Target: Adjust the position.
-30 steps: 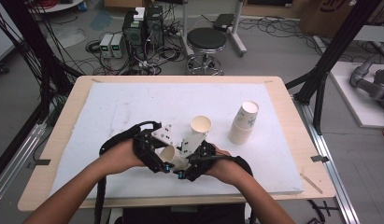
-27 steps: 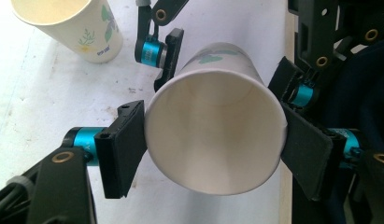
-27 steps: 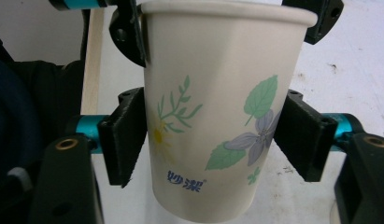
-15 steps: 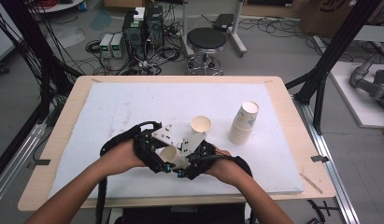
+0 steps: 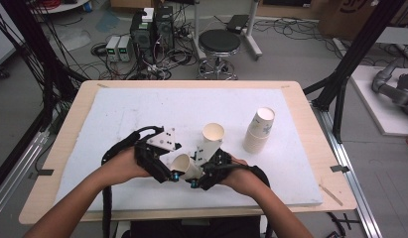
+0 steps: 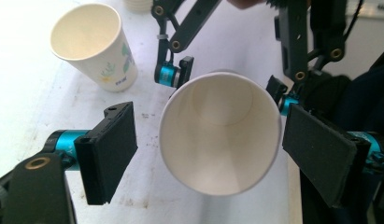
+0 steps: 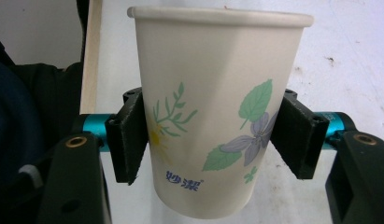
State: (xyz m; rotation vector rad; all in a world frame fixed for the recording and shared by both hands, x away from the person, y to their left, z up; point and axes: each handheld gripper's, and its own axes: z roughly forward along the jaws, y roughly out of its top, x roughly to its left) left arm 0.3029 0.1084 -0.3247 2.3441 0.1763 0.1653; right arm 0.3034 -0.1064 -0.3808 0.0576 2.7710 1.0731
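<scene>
Lying tilted on its side between the two tools, the held paper cup [image 5: 183, 166] sits near the front edge of the white table [image 5: 142, 114], its open mouth turned toward the person's left. In the right gripper view this cup [image 7: 213, 112], printed with green leaves and a purple flower, is pinched across its lower body by the right gripper [image 7: 213, 135]: both black pads press against the cup's wall on opposite sides, so that tool is clenched on the cup. From above, the right gripper [image 5: 204, 171] lies just beside the cup's base end, with the person's right hand [image 5: 243, 176] behind it.

In the left gripper view the cup's round rim and pale inside [image 6: 220, 133] face the camera, and the mouth lies between the jaws of the left gripper [image 6: 213, 158]. Those jaws stand spread, each pad just clear of the rim with a gap on both sides, so this tool is released and grasps nothing. From above, the left gripper [image 5: 164, 166] sits just to the left of the cup's mouth, held by the left hand [image 5: 119, 166].

A second cup [image 5: 213, 139] stands upright on the table just beyond the held one, apart from it. Farther right, a stack of cups [image 5: 259, 130] stands near the table's right side.
</scene>
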